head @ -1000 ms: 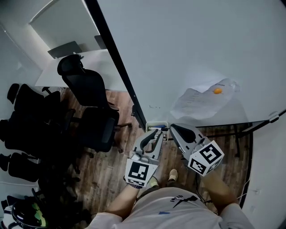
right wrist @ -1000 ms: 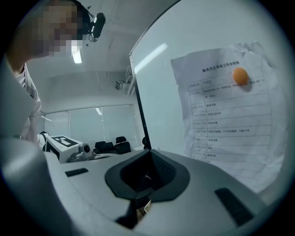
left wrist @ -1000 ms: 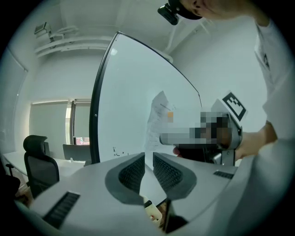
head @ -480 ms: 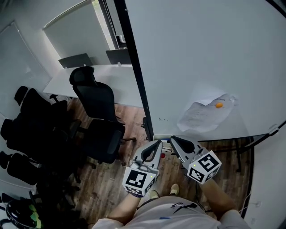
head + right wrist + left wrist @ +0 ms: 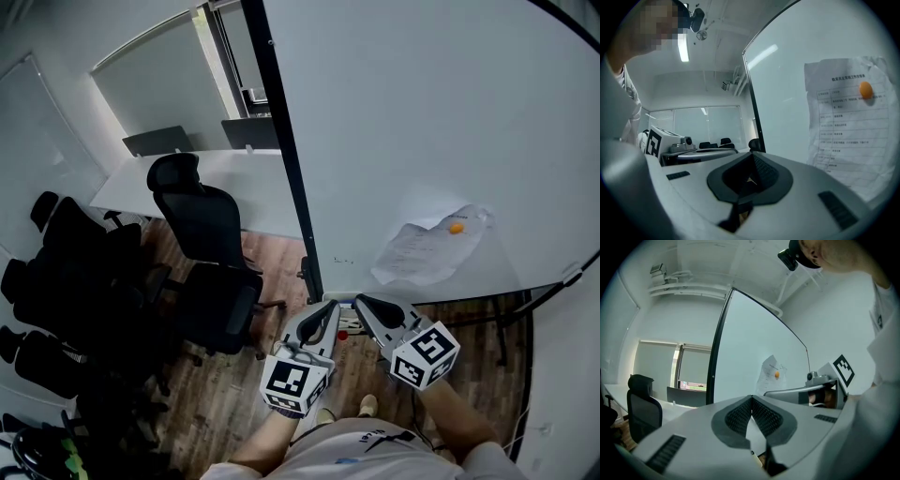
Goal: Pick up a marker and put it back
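At the lower centre of the head view, the left gripper (image 5: 332,304) and the right gripper (image 5: 357,299) both have their jaws pressed together on nothing. Between them shows a small red spot (image 5: 342,335), possibly the marker, though I cannot tell for sure. Beyond stands the whiteboard (image 5: 422,122). To pick it up well, spread one gripper, square it across the marker's barrel, then close.

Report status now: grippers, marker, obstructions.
Left gripper shut, empty. Right gripper shut, empty. No marker clearly seen; small red thing between grippers, can't identify. Whiteboard ahead, nothing blocking.
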`<state>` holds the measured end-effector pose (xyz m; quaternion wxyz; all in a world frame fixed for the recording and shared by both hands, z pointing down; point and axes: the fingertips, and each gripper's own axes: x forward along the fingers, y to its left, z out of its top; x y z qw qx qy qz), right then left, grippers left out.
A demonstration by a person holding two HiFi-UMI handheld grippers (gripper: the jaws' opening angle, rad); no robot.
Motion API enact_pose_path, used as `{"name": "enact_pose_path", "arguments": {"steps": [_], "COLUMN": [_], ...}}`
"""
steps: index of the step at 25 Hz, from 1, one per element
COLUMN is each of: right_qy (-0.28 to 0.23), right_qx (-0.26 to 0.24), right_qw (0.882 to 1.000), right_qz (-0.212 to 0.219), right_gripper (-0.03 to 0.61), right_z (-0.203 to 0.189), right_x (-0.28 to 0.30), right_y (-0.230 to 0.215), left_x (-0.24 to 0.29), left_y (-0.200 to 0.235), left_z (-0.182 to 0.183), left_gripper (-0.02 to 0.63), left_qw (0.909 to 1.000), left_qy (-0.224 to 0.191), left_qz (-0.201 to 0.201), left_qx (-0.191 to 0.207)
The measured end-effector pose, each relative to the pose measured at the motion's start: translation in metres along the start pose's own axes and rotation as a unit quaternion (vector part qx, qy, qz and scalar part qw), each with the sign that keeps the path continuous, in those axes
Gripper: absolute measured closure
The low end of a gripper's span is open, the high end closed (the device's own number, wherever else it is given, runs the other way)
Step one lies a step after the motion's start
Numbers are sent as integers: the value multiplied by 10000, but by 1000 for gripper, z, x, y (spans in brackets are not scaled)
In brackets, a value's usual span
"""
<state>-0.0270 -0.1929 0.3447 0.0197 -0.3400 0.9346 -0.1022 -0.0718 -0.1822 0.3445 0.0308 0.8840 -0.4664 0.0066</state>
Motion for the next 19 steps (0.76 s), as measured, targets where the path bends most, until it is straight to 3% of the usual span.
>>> {"name": "enact_pose_path", "arguments": {"steps": [19], "right_qy": [39], "right_qx": [-71], "right_qw": [10000], "right_qz": [-58], "right_gripper": [566], "right_z": [-1], "right_x": [-4], "right_y": [9], "left_x": [-7], "left_y": [-3], "left_z": [-3], "left_gripper": [603], "left_qw": [10000], "left_qy": [-3], "left_qz": [-13], "left_qx": [-16]}}
